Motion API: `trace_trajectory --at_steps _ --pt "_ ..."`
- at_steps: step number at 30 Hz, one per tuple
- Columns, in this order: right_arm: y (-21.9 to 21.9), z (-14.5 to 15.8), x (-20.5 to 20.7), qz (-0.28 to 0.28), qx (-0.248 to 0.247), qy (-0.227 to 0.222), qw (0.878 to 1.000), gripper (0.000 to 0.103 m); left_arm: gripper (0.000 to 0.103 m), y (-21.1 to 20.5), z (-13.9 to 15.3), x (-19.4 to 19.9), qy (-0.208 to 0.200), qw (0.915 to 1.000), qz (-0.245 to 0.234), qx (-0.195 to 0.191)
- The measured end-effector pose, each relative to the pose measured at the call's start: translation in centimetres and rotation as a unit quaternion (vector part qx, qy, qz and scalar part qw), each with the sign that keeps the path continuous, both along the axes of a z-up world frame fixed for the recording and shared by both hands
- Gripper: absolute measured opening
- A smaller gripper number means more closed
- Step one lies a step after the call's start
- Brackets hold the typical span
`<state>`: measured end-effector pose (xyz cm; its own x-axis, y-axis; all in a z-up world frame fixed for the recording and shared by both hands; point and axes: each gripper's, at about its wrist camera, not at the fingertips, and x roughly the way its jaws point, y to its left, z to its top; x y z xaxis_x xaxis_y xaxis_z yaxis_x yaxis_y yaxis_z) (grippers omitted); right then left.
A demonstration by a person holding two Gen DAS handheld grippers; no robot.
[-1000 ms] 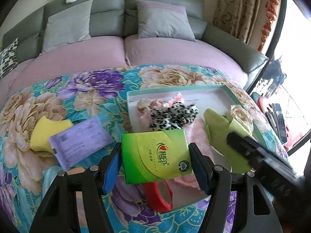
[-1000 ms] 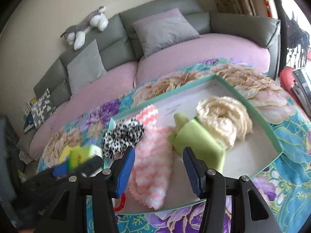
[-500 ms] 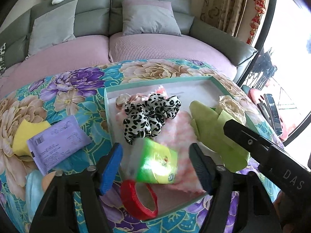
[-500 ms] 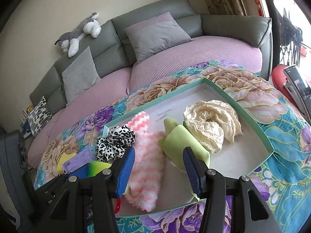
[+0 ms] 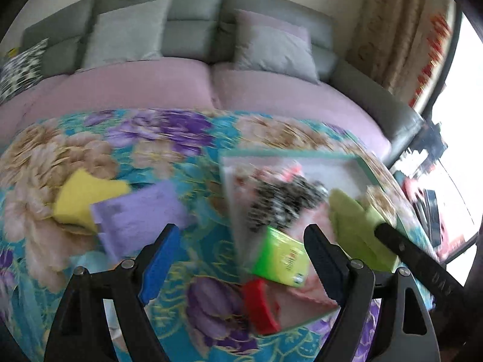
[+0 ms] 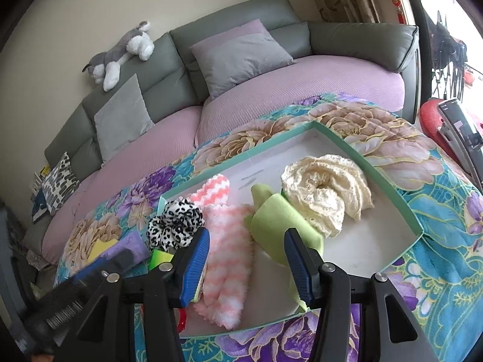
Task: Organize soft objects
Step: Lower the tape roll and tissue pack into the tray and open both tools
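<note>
A white tray with a teal rim (image 5: pixel 289 153) lies on the flowered tablecloth. It holds a leopard scrunchie (image 5: pixel 283 199), a pink-white fluffy cloth (image 6: pixel 229 253), a green cloth (image 6: pixel 280 220) and a cream lace piece (image 6: pixel 326 193). A green tissue pack (image 5: pixel 280 261) lies loose at the tray's near left corner beside a red ring (image 5: pixel 259 307). My left gripper (image 5: pixel 240 235) is open with nothing in it, over the tray's left edge, in a blurred view. My right gripper (image 6: pixel 247 238) hangs open above the pink and green cloths, holding nothing.
Left of the tray, a purple packet (image 5: pixel 135 214) and a yellow sponge (image 5: pixel 81 196) lie on the cloth. Behind the table runs a grey and pink sofa (image 6: pixel 271 90) with cushions and a plush dog (image 6: pixel 120 54). A red stool with a phone (image 6: pixel 452 120) stands at right.
My left gripper let go of the green tissue pack, which dropped into the tray's near corner. The gripper then spread wider and swung left. My right gripper stayed still.
</note>
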<state>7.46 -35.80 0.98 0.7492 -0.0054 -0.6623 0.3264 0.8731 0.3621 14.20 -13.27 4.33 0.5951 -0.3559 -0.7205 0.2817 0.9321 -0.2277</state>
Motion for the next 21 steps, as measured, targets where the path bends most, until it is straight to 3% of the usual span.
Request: trace_trajectory --at_steps 9,16,18,21 --pt "2.1 -0.5 0.9 0.028 -0.008 0.013 0.999 0.055 0.085 7.1 0.1 0.8 -0.001 0.9916 0.129 0.002" --pt "4.7 -1.0 2.0 0.053 -0.02 0.026 0.998 0.056 0.086 9.9 -1.2 0.6 0.019 0.9845 0.173 0.02" --pt "5.4 -1.2 2.3 0.056 -0.026 0.031 0.998 0.058 0.092 10.2 -1.4 0.5 0.02 0.9838 0.176 0.024" --pt "5.9 -1.4 2.6 0.054 -0.028 0.036 0.998 0.064 0.092 10.7 -1.5 0.3 0.02 0.983 0.181 0.024"
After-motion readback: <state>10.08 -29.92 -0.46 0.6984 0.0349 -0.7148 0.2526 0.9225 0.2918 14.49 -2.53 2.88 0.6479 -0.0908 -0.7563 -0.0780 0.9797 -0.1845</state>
